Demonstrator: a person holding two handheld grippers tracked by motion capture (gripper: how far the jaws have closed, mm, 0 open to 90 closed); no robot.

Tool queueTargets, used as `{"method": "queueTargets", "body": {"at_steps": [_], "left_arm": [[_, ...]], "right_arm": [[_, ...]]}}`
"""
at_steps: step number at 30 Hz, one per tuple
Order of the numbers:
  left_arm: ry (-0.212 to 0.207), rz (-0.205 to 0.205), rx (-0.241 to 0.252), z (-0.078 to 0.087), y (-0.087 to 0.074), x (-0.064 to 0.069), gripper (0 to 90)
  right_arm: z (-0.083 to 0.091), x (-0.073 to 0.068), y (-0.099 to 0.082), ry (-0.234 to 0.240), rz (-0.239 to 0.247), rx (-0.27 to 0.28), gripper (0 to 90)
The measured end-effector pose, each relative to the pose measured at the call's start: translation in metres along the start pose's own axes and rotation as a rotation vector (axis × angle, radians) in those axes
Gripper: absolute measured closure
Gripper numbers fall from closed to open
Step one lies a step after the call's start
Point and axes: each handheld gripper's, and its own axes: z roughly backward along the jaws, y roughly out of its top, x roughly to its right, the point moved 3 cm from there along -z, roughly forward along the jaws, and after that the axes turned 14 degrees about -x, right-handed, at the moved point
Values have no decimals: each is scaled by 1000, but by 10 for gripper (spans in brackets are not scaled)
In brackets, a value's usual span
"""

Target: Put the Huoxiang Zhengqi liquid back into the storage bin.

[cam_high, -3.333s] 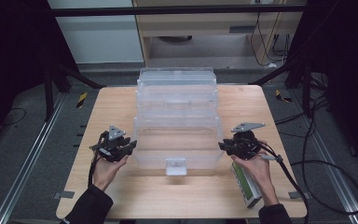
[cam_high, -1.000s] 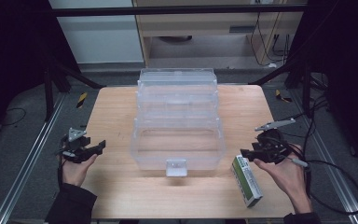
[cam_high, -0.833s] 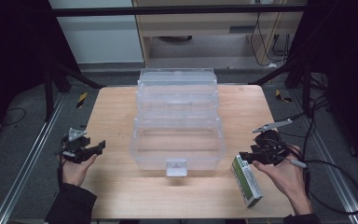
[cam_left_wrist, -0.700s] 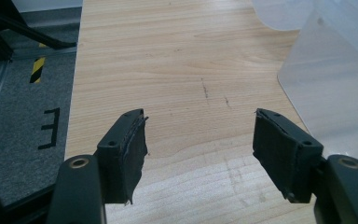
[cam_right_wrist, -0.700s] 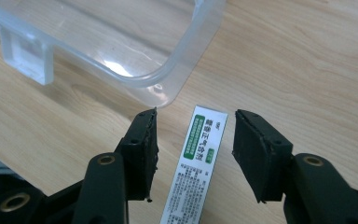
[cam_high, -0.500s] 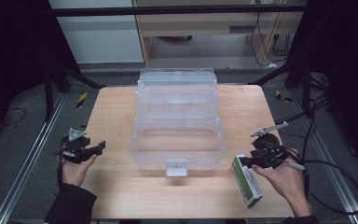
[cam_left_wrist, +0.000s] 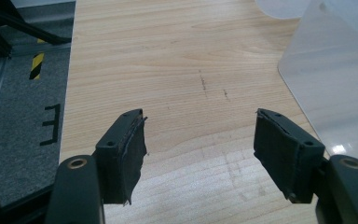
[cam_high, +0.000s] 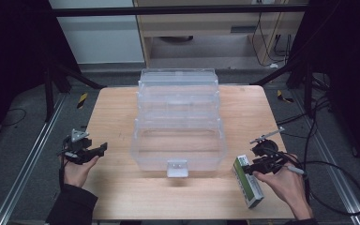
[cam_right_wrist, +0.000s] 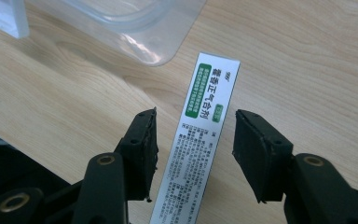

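A long white carton with green print (cam_high: 250, 188) (cam_right_wrist: 208, 100) lies flat on the wooden table near the front right corner. My right gripper (cam_high: 246, 168) (cam_right_wrist: 196, 135) hangs just over the carton's far end. Its jaws stand on either side of the carton with a gap to each pad, so it is open and not gripping. My left gripper (cam_high: 101, 149) (cam_left_wrist: 200, 140) is held at the table's left edge, open over bare wood, with nothing between its pads.
A clear plastic tiered storage box (cam_high: 178, 154) (cam_right_wrist: 121, 28) (cam_left_wrist: 335, 84) stands in the middle of the table, with a small latch at its front. Cables trail off the table's right side. Dark floor and metal rails surround the table.
Both grippers have left the clear box's sides and moved outward. Over the last second the right gripper has slid toward the front and onto the carton's end; the left has stayed put.
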Motion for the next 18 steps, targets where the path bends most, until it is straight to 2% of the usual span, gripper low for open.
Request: {"method": "queueTargets", "body": {"at_steps": [18], "left_arm": [[-2,-8,-24,-4,-1,2,322]], "right_arm": [[-19,1,-6,22,7,-92,497]]}}
